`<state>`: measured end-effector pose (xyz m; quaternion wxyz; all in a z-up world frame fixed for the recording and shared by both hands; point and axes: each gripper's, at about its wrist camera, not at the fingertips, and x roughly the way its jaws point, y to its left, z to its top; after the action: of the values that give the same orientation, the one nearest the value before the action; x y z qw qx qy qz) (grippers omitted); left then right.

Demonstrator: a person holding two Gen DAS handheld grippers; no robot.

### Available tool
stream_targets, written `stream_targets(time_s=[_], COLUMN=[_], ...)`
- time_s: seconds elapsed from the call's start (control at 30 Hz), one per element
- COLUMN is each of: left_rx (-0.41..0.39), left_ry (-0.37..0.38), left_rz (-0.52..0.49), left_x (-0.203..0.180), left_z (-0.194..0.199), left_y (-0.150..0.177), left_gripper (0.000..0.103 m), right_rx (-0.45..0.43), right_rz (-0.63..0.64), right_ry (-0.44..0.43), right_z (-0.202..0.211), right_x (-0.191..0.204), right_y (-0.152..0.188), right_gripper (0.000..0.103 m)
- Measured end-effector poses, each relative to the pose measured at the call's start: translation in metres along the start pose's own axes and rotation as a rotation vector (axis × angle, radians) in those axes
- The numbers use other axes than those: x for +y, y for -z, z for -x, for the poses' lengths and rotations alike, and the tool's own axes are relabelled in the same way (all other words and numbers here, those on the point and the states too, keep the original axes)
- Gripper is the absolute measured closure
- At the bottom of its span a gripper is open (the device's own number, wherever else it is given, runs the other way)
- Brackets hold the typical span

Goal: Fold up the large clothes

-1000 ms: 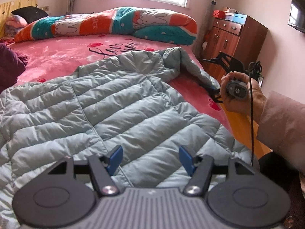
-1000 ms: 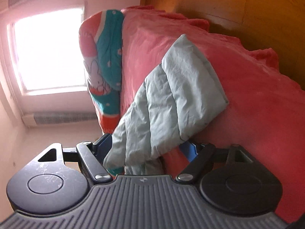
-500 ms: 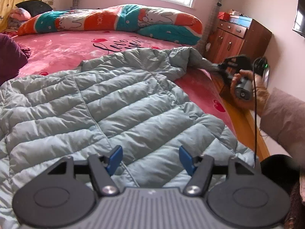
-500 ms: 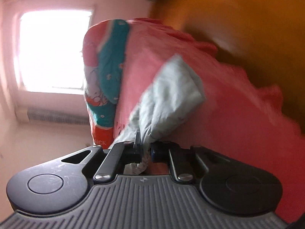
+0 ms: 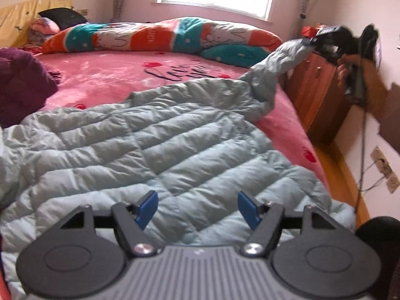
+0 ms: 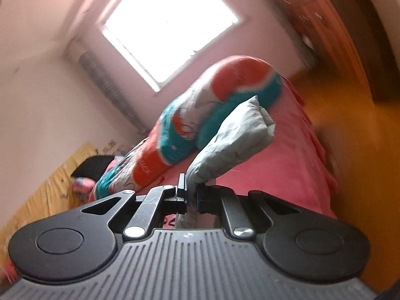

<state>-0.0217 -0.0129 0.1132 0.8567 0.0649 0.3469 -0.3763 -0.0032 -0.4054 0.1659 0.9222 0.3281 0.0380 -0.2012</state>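
Left wrist view: the left gripper is held low over the near part of the quilted grey coat, angled downward, with its blue pads set apart and nothing gripped between them; the jaws have just been opening slightly. The coat is spread flat on the pink bed cover directly ahead of these fingers. Far ahead and to the right, the right gripper is raised above the bed edge by a hand, in front of the wooden dresser. One sleeve is drawn up from the coat to it. In the right wrist view, the right gripper is seen rolled to one side, its jaws clamped together on the sleeve end. The striped duvet lies beyond.
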Motion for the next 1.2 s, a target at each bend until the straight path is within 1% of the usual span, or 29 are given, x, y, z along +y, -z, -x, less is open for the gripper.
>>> stream_targets(time_s=[0.13, 0.2, 0.37, 0.53, 0.6, 0.73, 0.8, 0.9, 1.07, 1.2], left_rx=[-0.024, -0.036, -0.05, -0.081, -0.085, -0.095, -0.101, -0.11, -0.113, -0.109], left_ry=[-0.066, -0.108, -0.2, -0.244, -0.258, -0.261, -0.264, -0.259, -0.266, -0.267], left_rz=[0.033, 0.047, 0.077, 0.124, 0.136, 0.183, 0.198, 0.23, 0.252, 0.276], left_x=[0.012, 0.018, 0.034, 0.053, 0.059, 0.073, 0.079, 0.087, 0.099, 0.108], left_z=[0.002, 0.003, 0.008, 0.02, 0.024, 0.033, 0.037, 0.044, 0.054, 0.061], left_y=[-0.006, -0.009, -0.014, -0.014, -0.011, -0.004, -0.001, 0.005, 0.014, 0.022], left_gripper=[0.028, 0.024, 0.02, 0.015, 0.015, 0.015, 0.015, 0.015, 0.015, 0.015], right_rx=[0.023, 0.041, 0.1, 0.166, 0.187, 0.228, 0.261, 0.33, 0.451, 0.549], right_rz=[0.144, 0.204, 0.324, 0.413, 0.432, 0.461, 0.459, 0.455, 0.42, 0.404], right_ry=[-0.065, -0.11, -0.237, -0.371, -0.423, -0.526, -0.578, -0.646, -0.739, -0.768], right_z=[-0.005, -0.005, -0.001, 0.002, 0.002, -0.002, -0.003, -0.009, -0.02, -0.033], right_x=[0.037, 0.059, 0.114, 0.167, 0.185, 0.215, 0.231, 0.253, 0.272, 0.278], right_y=[-0.004, -0.003, 0.012, 0.03, 0.034, 0.042, 0.053, 0.075, 0.112, 0.14], right_gripper=[0.095, 0.095, 0.095, 0.096, 0.096, 0.096, 0.096, 0.096, 0.096, 0.096])
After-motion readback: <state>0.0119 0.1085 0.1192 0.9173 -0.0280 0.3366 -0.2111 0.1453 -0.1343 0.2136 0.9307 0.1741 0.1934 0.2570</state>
